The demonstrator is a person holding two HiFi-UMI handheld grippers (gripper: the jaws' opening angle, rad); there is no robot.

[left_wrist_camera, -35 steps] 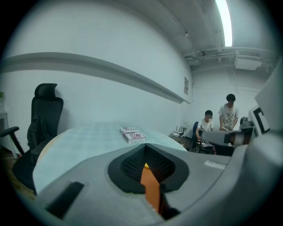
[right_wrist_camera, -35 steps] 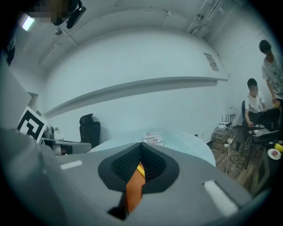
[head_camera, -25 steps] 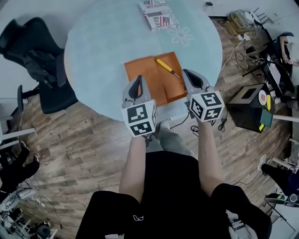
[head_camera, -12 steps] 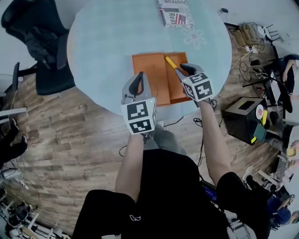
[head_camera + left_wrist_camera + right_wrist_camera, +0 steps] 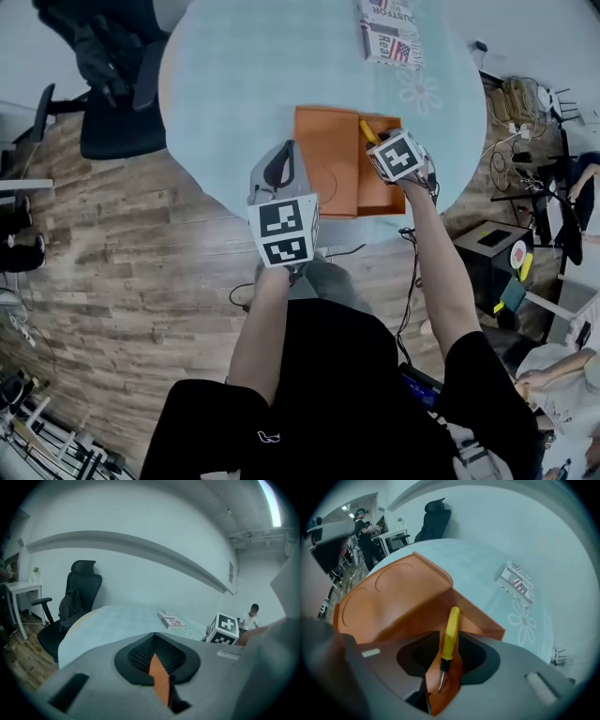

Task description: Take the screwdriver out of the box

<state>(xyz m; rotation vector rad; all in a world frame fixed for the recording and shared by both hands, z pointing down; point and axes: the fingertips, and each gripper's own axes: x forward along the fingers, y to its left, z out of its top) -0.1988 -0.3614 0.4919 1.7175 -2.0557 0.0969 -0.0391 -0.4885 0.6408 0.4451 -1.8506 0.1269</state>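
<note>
An open orange box (image 5: 328, 159) lies on the round pale table (image 5: 244, 84) near its front edge. In its right half rests a yellow-handled screwdriver (image 5: 367, 129). My right gripper (image 5: 382, 142) points steeply down over it. In the right gripper view the screwdriver (image 5: 450, 634) lies between the opening jaws of that gripper (image 5: 449, 654), with a gap on each side of the handle. The box lid (image 5: 393, 597) spreads out to the left. My left gripper (image 5: 279, 159) hovers just left of the box, its tips together (image 5: 157, 656) with nothing held.
A printed book (image 5: 389, 33) lies at the far side of the table. A black office chair (image 5: 112, 84) stands at the table's left. On the floor at the right are a black case (image 5: 492, 253) and cables (image 5: 511, 103).
My right gripper has dropped and tipped down onto the box's right half, over the screwdriver. My left gripper has edged forward toward the table.
</note>
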